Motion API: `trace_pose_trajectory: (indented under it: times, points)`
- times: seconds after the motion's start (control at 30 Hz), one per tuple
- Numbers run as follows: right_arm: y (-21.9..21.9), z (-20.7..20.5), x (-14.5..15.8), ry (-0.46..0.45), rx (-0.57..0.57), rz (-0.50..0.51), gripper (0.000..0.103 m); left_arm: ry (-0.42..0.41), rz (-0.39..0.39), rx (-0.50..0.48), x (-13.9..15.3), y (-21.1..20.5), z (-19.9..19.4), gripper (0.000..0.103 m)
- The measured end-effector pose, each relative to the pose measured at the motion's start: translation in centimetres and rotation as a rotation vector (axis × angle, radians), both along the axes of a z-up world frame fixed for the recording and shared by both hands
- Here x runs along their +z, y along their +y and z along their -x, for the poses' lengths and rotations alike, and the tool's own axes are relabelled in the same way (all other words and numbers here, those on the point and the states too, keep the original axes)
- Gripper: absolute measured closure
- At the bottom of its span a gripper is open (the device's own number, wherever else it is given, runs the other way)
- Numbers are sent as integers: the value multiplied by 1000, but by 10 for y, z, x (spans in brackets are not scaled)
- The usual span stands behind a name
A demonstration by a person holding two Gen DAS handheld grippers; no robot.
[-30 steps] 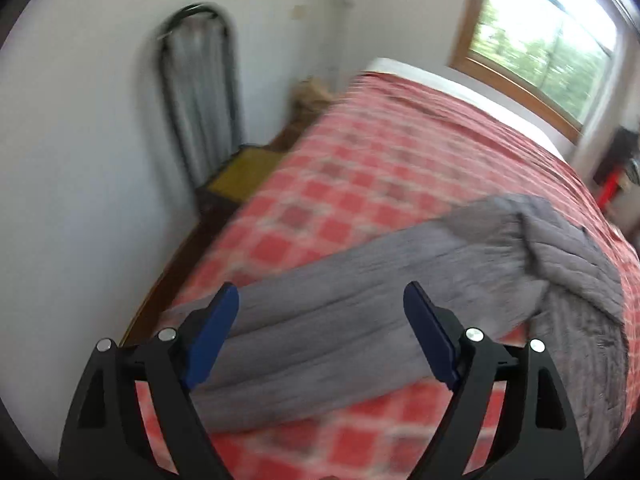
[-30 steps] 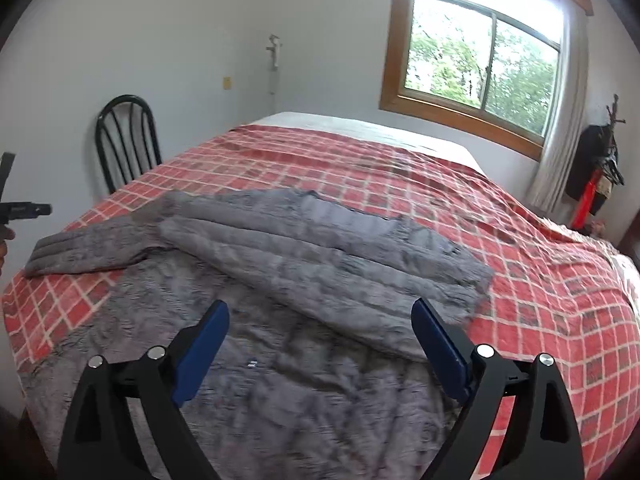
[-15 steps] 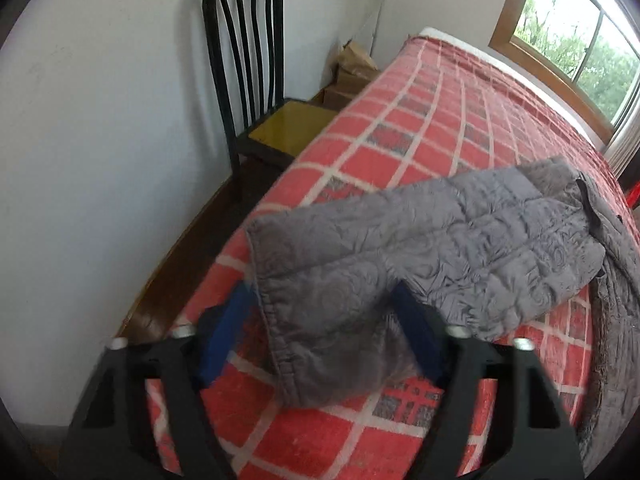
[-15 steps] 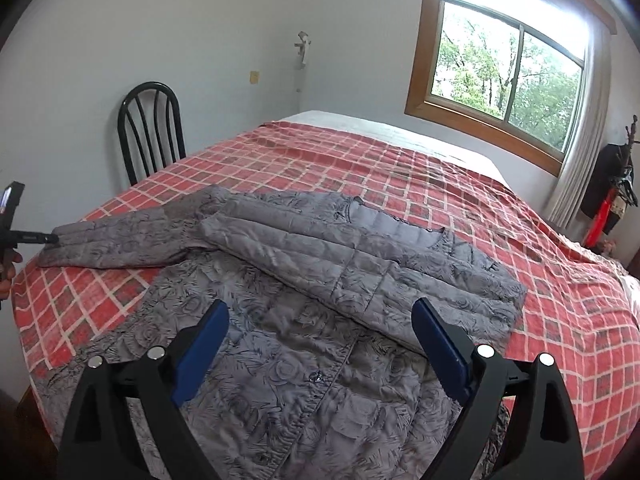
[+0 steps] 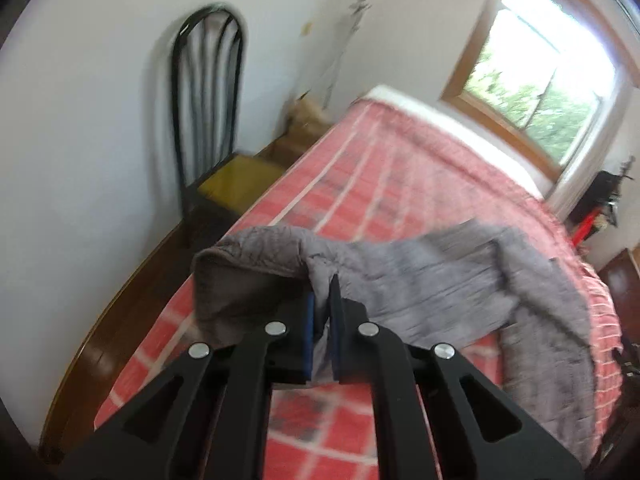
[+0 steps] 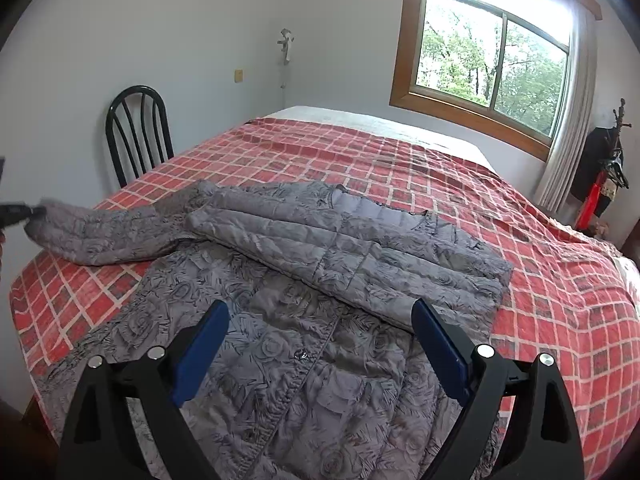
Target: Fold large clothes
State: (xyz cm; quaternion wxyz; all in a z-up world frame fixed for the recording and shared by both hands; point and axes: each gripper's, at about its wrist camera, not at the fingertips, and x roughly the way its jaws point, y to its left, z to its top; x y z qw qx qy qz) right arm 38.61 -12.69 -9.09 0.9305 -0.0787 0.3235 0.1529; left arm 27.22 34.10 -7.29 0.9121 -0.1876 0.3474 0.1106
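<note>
A grey quilted jacket (image 6: 304, 360) lies spread on the red checked bedspread (image 6: 440, 176), with one side folded over across its middle (image 6: 344, 248). Its left sleeve (image 6: 100, 232) stretches toward the bed's left edge. My left gripper (image 5: 322, 294) is shut on that sleeve's cuff (image 5: 248, 264), which hangs lifted off the bedspread (image 5: 360, 184). The rest of the sleeve (image 5: 420, 284) trails away to the right. That gripper's tip (image 6: 14, 212) shows at the far left of the right wrist view. My right gripper (image 6: 319, 310) hovers open over the jacket's lower front, holding nothing.
A black spindle-back chair (image 5: 208, 104) with a yellow seat stands by the white wall, left of the bed. Cardboard boxes (image 5: 304, 120) sit on the floor behind it. A window (image 6: 492, 56) faces the bed's far end. A coat stand (image 6: 608, 160) is at the right.
My left gripper went from open above the sleeve, to straddling the cuff, to shut on it and lifting it. The right gripper stayed open over the jacket.
</note>
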Motion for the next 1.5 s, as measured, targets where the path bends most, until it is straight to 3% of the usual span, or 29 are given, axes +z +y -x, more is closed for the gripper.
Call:
trace_pose_trajectory:
  times: [0.2, 0.37, 0.53, 0.67, 0.93, 1.07, 1.2, 1.27, 1.33, 1.5]
  points:
    - [-6, 6, 13, -1, -13, -23, 10, -90, -43, -171, 71, -85, -45, 100]
    - [-29, 9, 18, 21, -56, -36, 10, -88, -87, -318, 89, -184, -88, 100]
    - [-63, 5, 9, 53, -110, -49, 10, -43, -110, -444, 69, -272, -125, 100]
    - [-87, -2, -4, 85, -138, -70, 11, 23, -132, -519, 34, -336, -156, 100]
    - [-113, -21, -35, 148, -169, -72, 11, 142, -142, -621, -42, -397, -188, 100]
    - [-117, -29, -44, 162, -171, -73, 11, 163, -148, -638, -58, -405, -195, 98]
    - [-116, -32, -47, 173, -161, -77, 11, 161, -132, -686, -63, -409, -194, 84]
    - [-115, -32, -45, 175, -156, -81, 11, 137, -113, -713, -55, -408, -187, 53]
    - [-113, -33, -41, 172, -152, -83, 11, 90, -94, -727, -39, -402, -177, 37]
    - [-98, -33, -27, 173, -120, -103, 11, 0, -45, -727, 9, -371, -159, 31]
